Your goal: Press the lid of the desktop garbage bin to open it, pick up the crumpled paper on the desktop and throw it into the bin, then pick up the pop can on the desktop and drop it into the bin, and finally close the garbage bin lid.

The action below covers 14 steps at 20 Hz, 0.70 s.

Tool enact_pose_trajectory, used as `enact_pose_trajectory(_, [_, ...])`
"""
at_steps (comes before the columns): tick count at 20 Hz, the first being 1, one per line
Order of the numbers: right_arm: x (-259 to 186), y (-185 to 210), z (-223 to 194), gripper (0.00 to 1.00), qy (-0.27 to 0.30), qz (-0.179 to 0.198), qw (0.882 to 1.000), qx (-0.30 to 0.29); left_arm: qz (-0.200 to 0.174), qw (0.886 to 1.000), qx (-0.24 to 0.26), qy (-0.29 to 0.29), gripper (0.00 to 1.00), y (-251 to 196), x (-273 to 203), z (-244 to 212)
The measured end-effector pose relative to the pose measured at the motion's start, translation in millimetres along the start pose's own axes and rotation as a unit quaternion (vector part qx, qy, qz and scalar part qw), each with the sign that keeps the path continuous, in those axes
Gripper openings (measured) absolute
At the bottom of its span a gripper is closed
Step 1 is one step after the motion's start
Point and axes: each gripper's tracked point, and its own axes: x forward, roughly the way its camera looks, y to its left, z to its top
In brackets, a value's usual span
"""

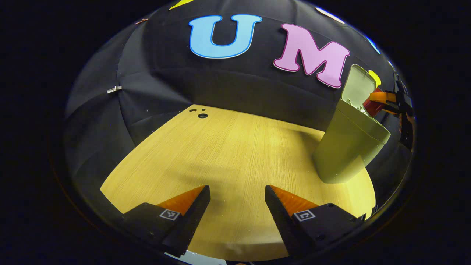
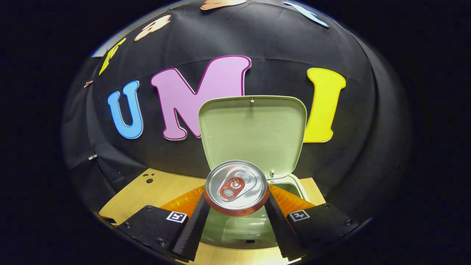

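Note:
In the right gripper view, my right gripper [image 2: 236, 204] is shut on a red pop can [image 2: 236, 187], whose silver top faces the camera. The can hangs over the mouth of the pale green bin [image 2: 235, 228], whose lid [image 2: 254, 129] stands upright behind it. In the left gripper view the bin [image 1: 349, 147] stands at the table's right side with its lid [image 1: 357, 88] raised. The right gripper [image 1: 382, 101] holds the red can [image 1: 373, 106] above the bin's opening there. My left gripper [image 1: 237, 195] hovers open over bare table, well left of the bin. The crumpled paper is hidden.
A light wooden table [image 1: 228, 147] with small holes [image 1: 202, 115] near its far left corner. Black cloth wall rises close behind the table and the bin. Bare wood stretches between my left gripper and the bin.

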Motion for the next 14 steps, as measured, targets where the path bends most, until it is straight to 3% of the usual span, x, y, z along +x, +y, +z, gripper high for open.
enact_pose_trajectory(4, [-1, -1, 13, 0.97, -0.019, -0.013, 1.000, -0.002, -0.002, 1.000, 0.007, -0.004, 0.96, 2, 1, 3])
enact_pose_trajectory(9, [-9, -5, 41, 0.97, -0.046, -0.022, 0.999, 0.001, 0.003, 1.000, 0.002, -0.003, 0.96, 8, -2, 1])
enact_pose_trajectory(14, [-22, -9, 111, 0.97, -0.105, -0.023, 0.994, -0.007, 0.007, 1.000, 0.002, -0.003, 0.96, 13, -6, -1])
